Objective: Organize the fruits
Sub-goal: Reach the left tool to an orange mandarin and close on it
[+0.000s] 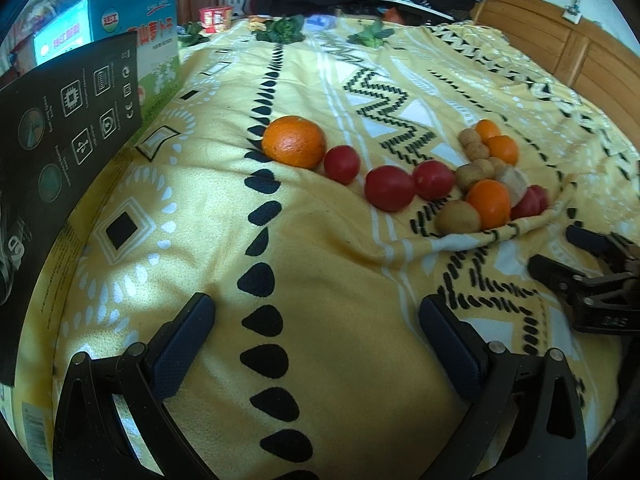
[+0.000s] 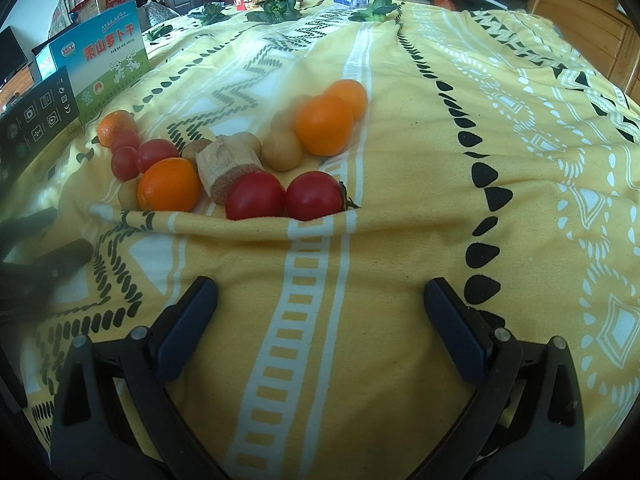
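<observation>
Lying beyond the open right gripper [image 2: 320, 308]: two tomatoes [image 2: 285, 197].

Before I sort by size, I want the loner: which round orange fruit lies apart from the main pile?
The large dimpled orange at the row's far left end, nearest the black box, touching only a red tomato.

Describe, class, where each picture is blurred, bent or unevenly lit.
Left wrist view: the fisheye bends the wooden headboard, and sunlight glares on the large orange. Right wrist view: the other black gripper at the left edge is blurred; the two near red tomatoes look sharp.
</observation>
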{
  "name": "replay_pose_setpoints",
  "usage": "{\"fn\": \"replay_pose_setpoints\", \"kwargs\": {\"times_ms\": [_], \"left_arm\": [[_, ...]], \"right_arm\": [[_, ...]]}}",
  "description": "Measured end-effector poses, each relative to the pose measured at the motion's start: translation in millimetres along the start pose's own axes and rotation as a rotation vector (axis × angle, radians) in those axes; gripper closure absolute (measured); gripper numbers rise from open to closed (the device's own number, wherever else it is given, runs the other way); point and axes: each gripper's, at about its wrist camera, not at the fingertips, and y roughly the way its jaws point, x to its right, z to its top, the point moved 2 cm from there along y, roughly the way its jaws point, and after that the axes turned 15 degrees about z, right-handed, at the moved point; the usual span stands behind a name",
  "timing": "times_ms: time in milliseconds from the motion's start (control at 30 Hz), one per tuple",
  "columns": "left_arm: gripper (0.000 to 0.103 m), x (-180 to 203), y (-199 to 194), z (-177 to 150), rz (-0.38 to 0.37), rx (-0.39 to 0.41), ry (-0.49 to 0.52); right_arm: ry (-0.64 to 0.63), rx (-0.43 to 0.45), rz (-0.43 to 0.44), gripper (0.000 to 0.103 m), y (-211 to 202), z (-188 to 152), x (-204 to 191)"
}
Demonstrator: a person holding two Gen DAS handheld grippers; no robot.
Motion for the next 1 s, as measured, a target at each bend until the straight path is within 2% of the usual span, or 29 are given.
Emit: {"fn": "replay_pose_setpoints", "kwargs": {"times_ms": [33, 67, 100, 167, 267, 333, 433, 633, 933, 967, 1000], "left_arm": [[0.003, -1.8, -1.7, 3.1, -0.027, -0.012, 0.003], [0.008, -3.8, -4.3, 8.1, -0.055, -0.018, 0.001], [0.021, -5.0, -6.3, 11.1, -0.066, -0.017, -0.003], [0.030, -9.1, -13.3, 28.4, -0.128, -0.013, -0.034], [0.031, -10.3, -22.2, 61.4, -0.127, 0.053, -0.061], [0.030, -7.0, -12.0, 82.5, -0.117, 0.051, -0.063], [0.031, -4.7, 8.7, 96.1, -0.091, 0.024, -0.060], [0.031, -2.4, 39.5, 98.8, -0.015, 0.009, -0.035], [0.030, -8.7, 56.8, 94.5, -0.042, -0.019, -0.062], [0.031, -8.2, 56.5, 93.9, -0.047, -0.019, -0.056], [0.037, -7.0, 56.0, 94.5, -0.051, -0.018, -0.053]], "right_arm": [[0.000, 0.000, 0.000, 0.000, -0.6, -0.5, -0.2], [0.000, 0.000, 0.000, 0.000, -0.6, -0.5, -0.2], [0.000, 0.000, 0.000, 0.000, -0.6, -0.5, -0.1], [0.000, 0.000, 0.000, 0.000, -0.6, -0.4, -0.2], [0.000, 0.000, 0.000, 0.000, -0.5, -0.3, -0.2], [0.000, 0.000, 0.000, 0.000, -0.5, -0.3, -0.2], [0.000, 0.000, 0.000, 0.000, -0.5, -0.3, -0.1], [0.000, 0.000, 0.000, 0.000, -0.5, -0.4, -0.1], [0.000, 0.000, 0.000, 0.000, -0.6, -0.5, 0.0], [0.000, 0.000, 0.000, 0.000, -0.5, -0.4, -0.1], [0.000, 0.000, 0.000, 0.000, -0.5, -0.4, -0.1]]}}
